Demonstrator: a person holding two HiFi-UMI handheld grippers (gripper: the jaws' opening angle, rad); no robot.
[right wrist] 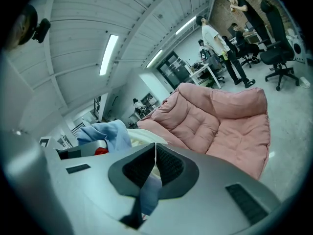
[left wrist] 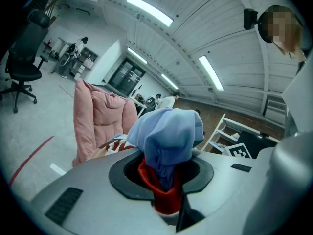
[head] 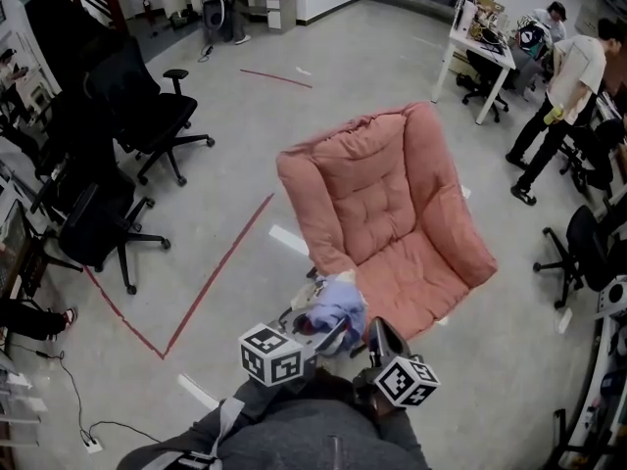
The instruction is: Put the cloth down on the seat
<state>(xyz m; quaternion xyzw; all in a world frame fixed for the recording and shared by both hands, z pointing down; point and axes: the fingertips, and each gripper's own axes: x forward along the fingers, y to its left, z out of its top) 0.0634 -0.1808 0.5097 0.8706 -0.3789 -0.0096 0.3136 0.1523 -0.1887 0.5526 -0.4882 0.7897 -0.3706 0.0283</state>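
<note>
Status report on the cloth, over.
Left tongs shut on cloth. Right tongs shut on its edge. Cloth short of pink seat, not down. Nothing in the way.

Bright, even indoor light fills all three views. In the two gripper views, long ceiling light strips [left wrist: 149,10] glow pure white, blown out with a soft halo, and light the room from above. In the head view the pale floor [head: 245,135] is evenly lit; only faint, soft-edged shadows sit under the office chairs [head: 147,116] and the pink armchair [head: 392,213]. Both gripper views are strongly fisheye: straight lines bow, and a dark round border cuts off the corners. Surfaces nearest each lens are smooth and out of focus. The blue cloth [left wrist: 168,136] is fairly sharp, its folds shaded. Distant background detail is small and soft.
</note>
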